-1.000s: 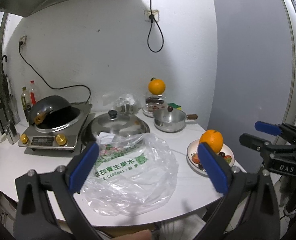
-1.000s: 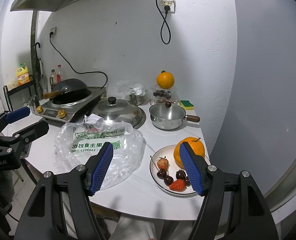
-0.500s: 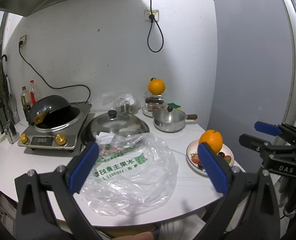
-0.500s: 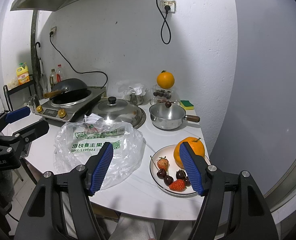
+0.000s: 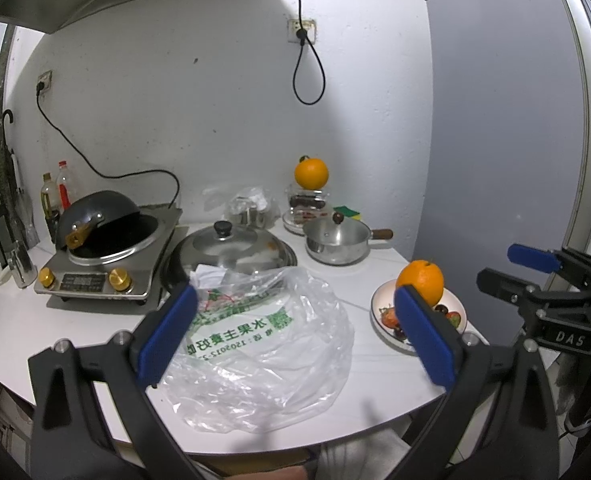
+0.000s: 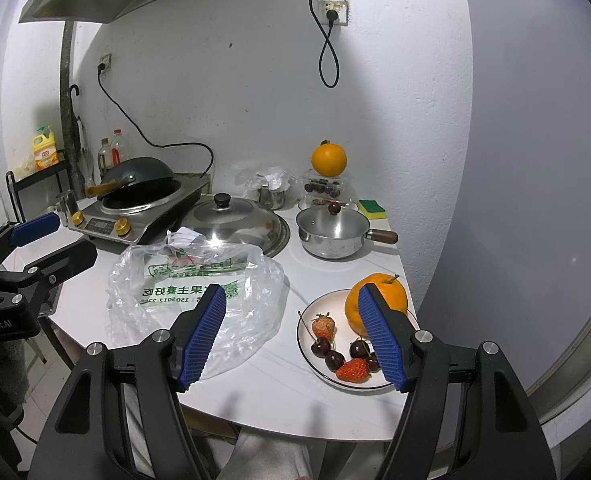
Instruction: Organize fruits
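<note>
Fruit sits in two spots. White plate (image 6: 309, 322) at near right edge of the table (image 6: 279, 400) carries an orange (image 6: 383, 296), two strawberries (image 6: 322, 326) and several cherries (image 6: 334, 358). Second orange (image 6: 329, 159) is perched on a clear box (image 6: 324, 188) at the far wall; dark round fruit shows inside that box, kind not clear. Plastic bag (image 6: 199, 284) with green print lies flat at near middle of the table, mouth toward the big pan lid (image 6: 231, 220); something reddish shows near its mouth, can't tell what.

Compared with half a second and a second back: almost nothing has changed. Fruit, plate and bag are in the same places, and both views are framed almost the same. So no progress or setback in this stretch; both tools just hovering.

Left gripper (image 5: 295, 332) hangs over the near table edge, jaws spread wide, nothing between them, aimed over the bag. Right gripper (image 6: 295, 338) also spread wide and holding nothing, aimed at the gap between bag and plate, near the plate.

Stage unclear: the plate could be a sorted result or a pile waiting to go into bag or box. Small saucepan (image 6: 331, 236) and cooker with wok (image 6: 135, 196) stand at the far side, clear of the fruit.
</note>
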The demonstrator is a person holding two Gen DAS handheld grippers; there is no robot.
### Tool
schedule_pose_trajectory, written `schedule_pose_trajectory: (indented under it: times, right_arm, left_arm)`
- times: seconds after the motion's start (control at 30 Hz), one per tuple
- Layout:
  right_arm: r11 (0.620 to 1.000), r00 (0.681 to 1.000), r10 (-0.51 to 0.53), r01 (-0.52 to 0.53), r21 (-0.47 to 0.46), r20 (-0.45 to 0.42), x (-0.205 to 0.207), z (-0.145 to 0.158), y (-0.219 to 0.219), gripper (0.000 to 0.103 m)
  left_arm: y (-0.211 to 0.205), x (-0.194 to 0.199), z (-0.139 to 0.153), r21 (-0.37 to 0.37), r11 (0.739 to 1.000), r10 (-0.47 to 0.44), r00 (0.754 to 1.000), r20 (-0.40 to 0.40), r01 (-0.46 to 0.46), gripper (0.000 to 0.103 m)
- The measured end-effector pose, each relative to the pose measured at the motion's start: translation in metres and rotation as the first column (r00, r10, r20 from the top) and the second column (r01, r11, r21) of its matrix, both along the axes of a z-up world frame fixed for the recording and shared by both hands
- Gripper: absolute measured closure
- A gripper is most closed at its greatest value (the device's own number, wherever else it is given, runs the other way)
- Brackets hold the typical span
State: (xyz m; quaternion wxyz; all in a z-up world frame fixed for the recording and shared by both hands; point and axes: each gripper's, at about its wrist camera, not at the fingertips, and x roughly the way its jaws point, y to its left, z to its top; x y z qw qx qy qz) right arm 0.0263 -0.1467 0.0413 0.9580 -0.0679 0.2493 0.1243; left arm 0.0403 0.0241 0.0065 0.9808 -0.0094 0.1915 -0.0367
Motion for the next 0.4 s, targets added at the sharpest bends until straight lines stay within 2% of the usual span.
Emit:
schedule_pose_trajectory:
  times: [0.4]
  right_arm:
    - [1.0,1.0,0.0,0.0,0.0,0.001,0.0001,0.0001,0.0001,0.031]
  left_arm:
    - [-0.0024,0.0012,0.0008,0.003,1.0,-0.002,1.0,0.003,0.002,0.003]
